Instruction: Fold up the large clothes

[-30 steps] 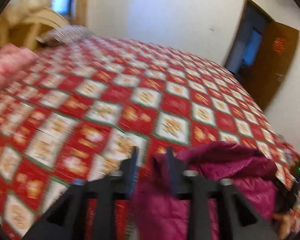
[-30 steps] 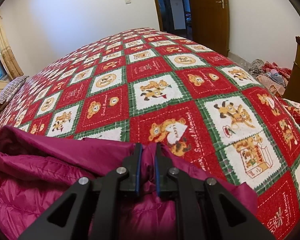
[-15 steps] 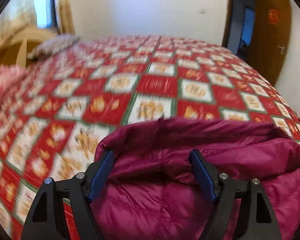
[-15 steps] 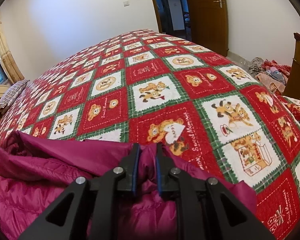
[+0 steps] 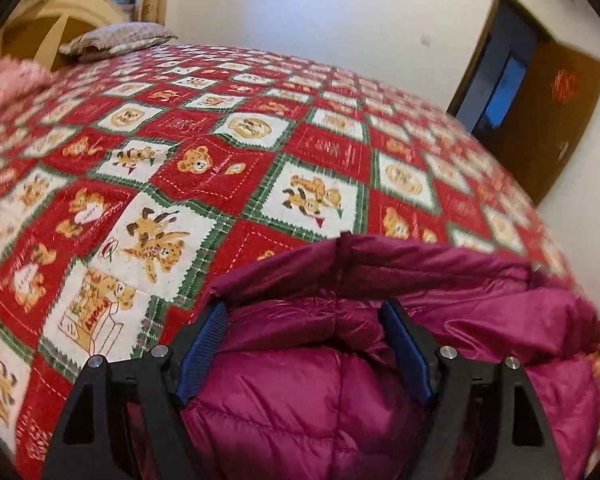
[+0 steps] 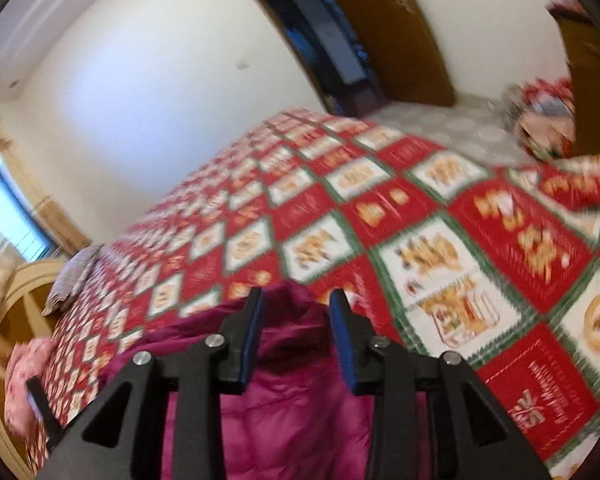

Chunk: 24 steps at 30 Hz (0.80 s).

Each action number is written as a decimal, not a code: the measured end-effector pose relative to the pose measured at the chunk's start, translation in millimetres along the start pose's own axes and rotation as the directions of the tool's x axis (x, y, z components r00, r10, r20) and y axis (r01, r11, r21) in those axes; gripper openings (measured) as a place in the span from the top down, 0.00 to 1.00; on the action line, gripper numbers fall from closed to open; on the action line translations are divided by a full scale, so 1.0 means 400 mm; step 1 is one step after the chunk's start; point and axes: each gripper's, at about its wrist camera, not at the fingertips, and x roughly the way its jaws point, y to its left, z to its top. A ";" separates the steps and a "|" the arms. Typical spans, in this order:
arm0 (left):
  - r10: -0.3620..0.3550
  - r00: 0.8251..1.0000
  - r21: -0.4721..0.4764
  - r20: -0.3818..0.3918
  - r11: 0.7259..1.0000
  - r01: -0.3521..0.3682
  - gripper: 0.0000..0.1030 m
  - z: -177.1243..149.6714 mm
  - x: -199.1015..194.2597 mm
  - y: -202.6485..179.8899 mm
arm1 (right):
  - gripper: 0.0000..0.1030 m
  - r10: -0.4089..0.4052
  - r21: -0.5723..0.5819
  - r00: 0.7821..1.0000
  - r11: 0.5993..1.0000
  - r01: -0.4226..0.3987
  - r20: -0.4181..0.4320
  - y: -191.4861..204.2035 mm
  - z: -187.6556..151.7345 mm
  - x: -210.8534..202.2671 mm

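Observation:
A magenta quilted down jacket (image 5: 300, 400) lies bunched on the red and white bear-print quilt (image 5: 240, 200) of a bed. My left gripper (image 5: 303, 307) hovers over its folded top edge with the jaws wide open, and the blue pads (image 5: 202, 344) stand apart from the fabric. In the right wrist view, which is blurred, the jacket (image 6: 300, 400) rises to a peak between the fingers of my right gripper (image 6: 297, 300). Its jaws are opening, and a gap shows on both sides of the fabric.
The quilt (image 6: 420, 240) covers the whole bed. A striped pillow (image 5: 116, 38) and a pink bundle (image 5: 8, 80) lie by the curved wooden headboard (image 5: 60, 12). A brown door (image 6: 380, 32) stands open, with a pile of clothes (image 6: 544, 120) on the floor nearby.
My left gripper let go of the jacket's edge, opened wide and sank over the jacket. My right gripper, shut on the edge before, has spread its jaws, lifted and rolled.

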 end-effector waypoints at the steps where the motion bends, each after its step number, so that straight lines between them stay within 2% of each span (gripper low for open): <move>1: -0.033 0.999 -0.040 0.020 0.999 0.034 0.23 -0.002 -0.010 0.017 | 0.63 0.020 -0.042 1.000 0.999 -0.020 -0.014 0.027 0.003 -0.005; 4: -0.066 0.996 -0.103 0.054 0.992 0.071 0.23 -0.002 -0.026 0.042 | 0.63 0.039 -0.223 0.991 0.973 -0.067 -0.126 0.142 -0.017 0.030; 5: -0.067 0.996 -0.113 0.065 0.991 0.074 0.23 -0.004 -0.034 0.046 | 0.63 0.033 -0.283 0.982 0.955 -0.086 -0.188 0.184 -0.033 0.064; 9: -0.068 0.993 -0.117 0.098 0.990 0.079 0.23 -0.010 -0.074 0.050 | 0.64 0.000 -0.362 0.941 0.923 -0.130 -0.338 0.234 -0.084 0.185; 11: -0.078 0.991 -0.104 0.107 0.991 0.089 0.23 -0.013 -0.096 0.049 | 0.64 -0.044 -0.376 0.939 0.922 -0.093 -0.341 0.225 -0.086 0.227; 14: -0.087 0.992 -0.069 0.088 0.993 0.093 0.23 -0.006 -0.113 0.038 | 0.65 -0.133 -0.359 0.951 0.933 0.026 -0.278 0.184 -0.053 0.273; 17: -0.105 0.988 0.019 0.114 0.994 0.103 0.23 0.010 -0.155 -0.001 | 0.65 -0.228 -0.357 0.945 0.924 0.134 -0.234 0.138 -0.049 0.311; 21: -0.062 0.983 0.208 0.171 0.978 0.025 0.23 0.042 -0.173 -0.111 | 0.65 -0.214 -0.326 0.951 0.936 0.134 -0.223 0.105 -0.067 0.314; 22: -0.044 0.985 0.241 0.169 0.971 0.002 0.22 0.051 -0.158 -0.136 | 0.65 -0.220 -0.334 0.951 0.932 0.139 -0.219 0.105 -0.067 0.314; 24: 0.016 0.993 0.264 0.118 0.963 -0.047 0.22 0.070 -0.094 -0.166 | 0.65 -0.246 -0.359 0.946 0.920 0.159 -0.210 0.110 -0.071 0.314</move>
